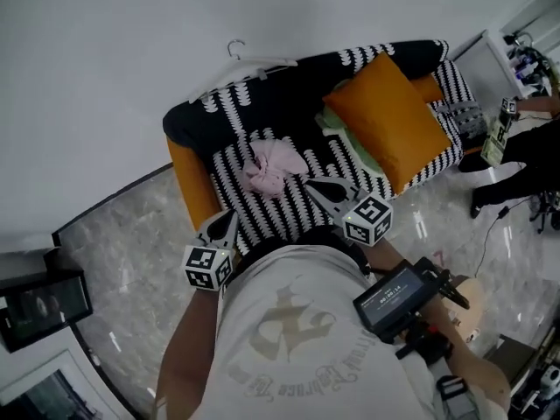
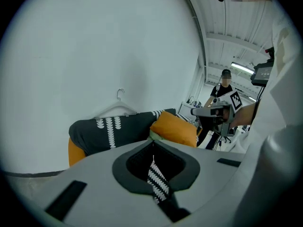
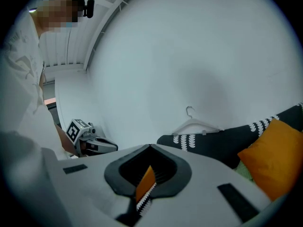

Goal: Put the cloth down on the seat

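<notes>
The pink cloth (image 1: 273, 166) lies crumpled on the seat of a sofa (image 1: 254, 213) covered in black and white. It is free of both grippers. My left gripper (image 1: 229, 216) hovers over the seat's front edge, shut and empty; its fingertips meet in the left gripper view (image 2: 152, 143). To the cloth's right my right gripper (image 1: 310, 185) points toward it, also shut with nothing in it (image 3: 150, 146). Each gripper view shows the other gripper beside it: the right gripper (image 2: 213, 112) and the left gripper (image 3: 87, 138).
An orange cushion (image 1: 385, 116) leans on the sofa's right half over a green cloth (image 1: 352, 150). A white hanger (image 1: 254, 62) rests on the backrest. A person in dark clothes (image 1: 516, 160) stands at the right. A black box (image 1: 39, 300) sits at the left.
</notes>
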`<state>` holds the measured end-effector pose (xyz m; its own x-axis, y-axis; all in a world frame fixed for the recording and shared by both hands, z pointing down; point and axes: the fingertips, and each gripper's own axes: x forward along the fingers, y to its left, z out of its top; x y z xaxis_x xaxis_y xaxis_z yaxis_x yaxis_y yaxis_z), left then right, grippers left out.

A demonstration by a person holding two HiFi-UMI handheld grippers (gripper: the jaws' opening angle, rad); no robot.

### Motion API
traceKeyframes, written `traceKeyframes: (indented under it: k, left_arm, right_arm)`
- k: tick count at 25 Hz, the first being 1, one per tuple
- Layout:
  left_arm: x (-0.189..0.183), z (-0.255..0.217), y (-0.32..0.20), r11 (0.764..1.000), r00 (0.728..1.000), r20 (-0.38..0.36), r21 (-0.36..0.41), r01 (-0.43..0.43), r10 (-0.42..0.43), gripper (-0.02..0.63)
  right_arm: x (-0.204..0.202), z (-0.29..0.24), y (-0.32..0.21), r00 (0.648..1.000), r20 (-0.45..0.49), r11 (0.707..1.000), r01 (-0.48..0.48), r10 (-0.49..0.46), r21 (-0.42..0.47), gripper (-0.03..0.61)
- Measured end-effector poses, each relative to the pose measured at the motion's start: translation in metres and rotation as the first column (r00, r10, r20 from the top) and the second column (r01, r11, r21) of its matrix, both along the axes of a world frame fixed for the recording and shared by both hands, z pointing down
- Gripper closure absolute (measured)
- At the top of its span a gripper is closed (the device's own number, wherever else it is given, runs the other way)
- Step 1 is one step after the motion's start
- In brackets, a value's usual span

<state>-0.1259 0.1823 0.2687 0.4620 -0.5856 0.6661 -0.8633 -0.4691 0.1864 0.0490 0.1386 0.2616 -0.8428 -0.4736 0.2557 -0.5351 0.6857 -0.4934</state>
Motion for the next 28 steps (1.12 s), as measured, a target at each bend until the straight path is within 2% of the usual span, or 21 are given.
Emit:
traceKeyframes:
  k: [6, 28]
  left_arm:
    - [0.005, -0.008, 0.010, 1.000, 1.000, -0.011, -0.010, -0.015, 0.015, 0.598]
    - [0.025, 0.008, -0.003, 0.996, 0.996, -0.035, -0.043, -0.080, 0.079, 0.598]
  right_arm:
    - [0.002, -0.008, 0.013, 1.000, -0.006, 1.000, -0.015, 0.015, -0.001, 0.563]
    - [0.016, -0.001, 0.017, 0.996, -0.060, 0.998, -0.063, 0.061, -0.027, 0.563]
